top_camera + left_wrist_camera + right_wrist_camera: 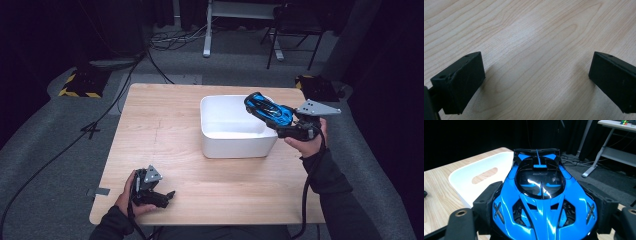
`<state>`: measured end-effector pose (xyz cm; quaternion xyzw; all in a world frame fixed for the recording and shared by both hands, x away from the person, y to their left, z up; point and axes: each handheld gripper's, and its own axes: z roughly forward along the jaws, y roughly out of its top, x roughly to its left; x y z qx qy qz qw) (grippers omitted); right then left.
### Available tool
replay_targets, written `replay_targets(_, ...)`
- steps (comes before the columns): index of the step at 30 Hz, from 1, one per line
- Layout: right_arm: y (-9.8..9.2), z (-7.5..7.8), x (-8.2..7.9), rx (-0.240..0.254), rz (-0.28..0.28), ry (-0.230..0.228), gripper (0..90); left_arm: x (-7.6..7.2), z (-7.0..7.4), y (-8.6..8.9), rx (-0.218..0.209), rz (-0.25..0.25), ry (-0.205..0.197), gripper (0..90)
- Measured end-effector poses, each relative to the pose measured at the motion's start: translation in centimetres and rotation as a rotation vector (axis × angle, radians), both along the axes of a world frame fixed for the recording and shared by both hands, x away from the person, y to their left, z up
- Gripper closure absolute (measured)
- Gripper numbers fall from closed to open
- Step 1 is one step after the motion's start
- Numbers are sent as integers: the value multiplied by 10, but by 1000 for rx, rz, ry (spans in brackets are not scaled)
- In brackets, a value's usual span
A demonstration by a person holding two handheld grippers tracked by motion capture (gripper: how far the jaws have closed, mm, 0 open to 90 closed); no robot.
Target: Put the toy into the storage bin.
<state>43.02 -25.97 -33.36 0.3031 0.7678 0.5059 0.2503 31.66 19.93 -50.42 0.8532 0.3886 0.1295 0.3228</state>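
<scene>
A blue and black toy car (pixel 268 110) hangs in the air over the right rim of a white bin (pixel 235 145). My right gripper (pixel 285 127) is shut on it, the jaws pressing both flanks of the toy car (pixel 541 202), whose far end points over the white bin (pixel 474 180). My left gripper (pixel 167 196) rests low on the wooden table (pixel 165 125) near its front left corner. Its jaws stand wide apart over bare table wood (pixel 536 62) with nothing between them.
The bin stands right of the table's centre and looks empty inside. Grey carpet with cables, a desk leg (pixel 207 30) and a chair (pixel 292 30) lie beyond the table's far edge. A yellow-black striped block (pixel 80 85) sits on the floor at the left.
</scene>
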Motion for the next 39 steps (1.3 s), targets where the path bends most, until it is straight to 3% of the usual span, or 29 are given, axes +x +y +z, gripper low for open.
replay_targets(15, 20, -5, 20, -38, 30, 57, 246, 0, 0, 0, -2, 2, -1, 6)
replay_targets(24, 30, -11, 34, -93, 38, 108, 246, 0, 0, 0, 1, 3, -8, 6)
replay_targets(39, 41, -18, 57, -258, 47, 213, 246, 0, 0, 0, 0, 1, -7, 6)
